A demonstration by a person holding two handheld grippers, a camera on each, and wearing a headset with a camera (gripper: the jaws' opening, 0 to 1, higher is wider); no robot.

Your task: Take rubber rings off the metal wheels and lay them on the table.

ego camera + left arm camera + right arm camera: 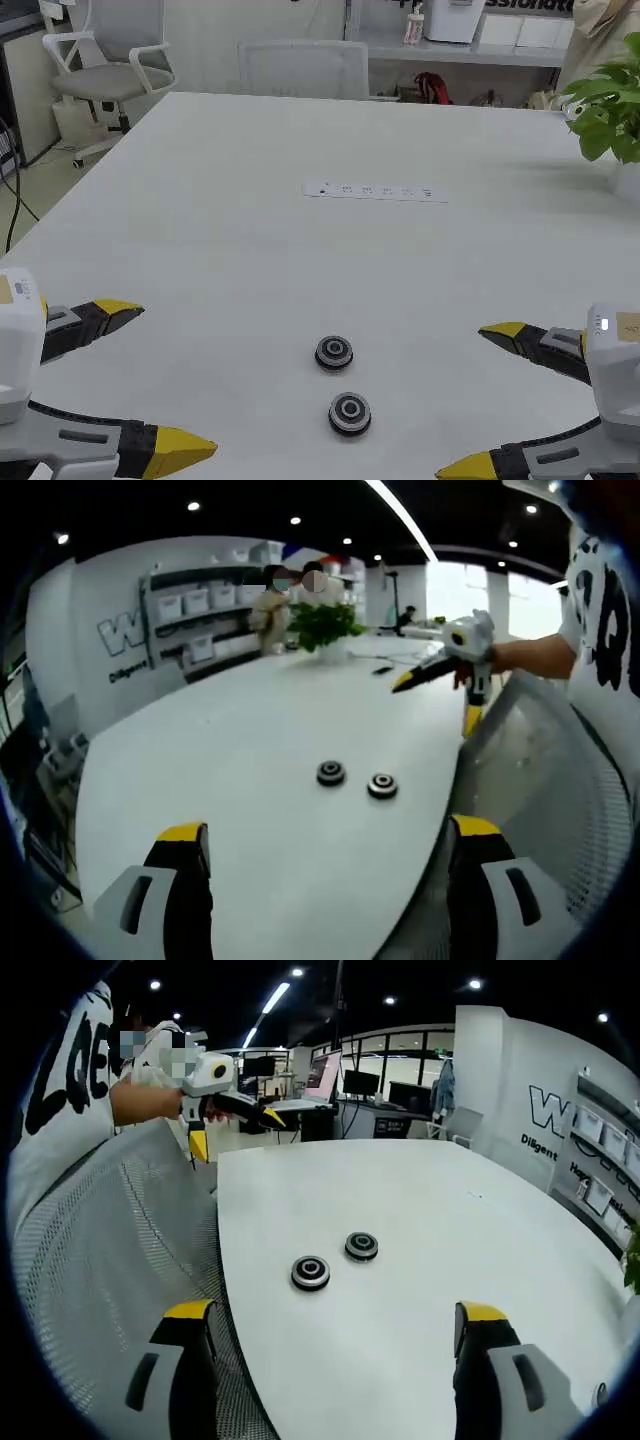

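Head view, grippers: my left gripper (178,380) sits near left and my right gripper (460,400) near right. Both have their jaws spread wide and hold nothing.
Near wheel (349,413): it lies flat on the white table (200,220), between the two grippers and well apart from each.
Far wheel (334,352): it is just beyond the near one, close to it but not touching.
Rubber rings (320,352): these are the dark bands round the metal hubs, and I judge both are still on.
Handling: I expect the wheels to be small, stiff and heavy for their size, likely to skid on the smooth top. The rings should be soft, stretchy and grippy.
Hold: I would pin the hub with one gripper and pinch the ring's outer edge with the other, then peel it off.
Far table: a power strip (375,191) lies mid-table, with a potted plant (610,110) at the far right.
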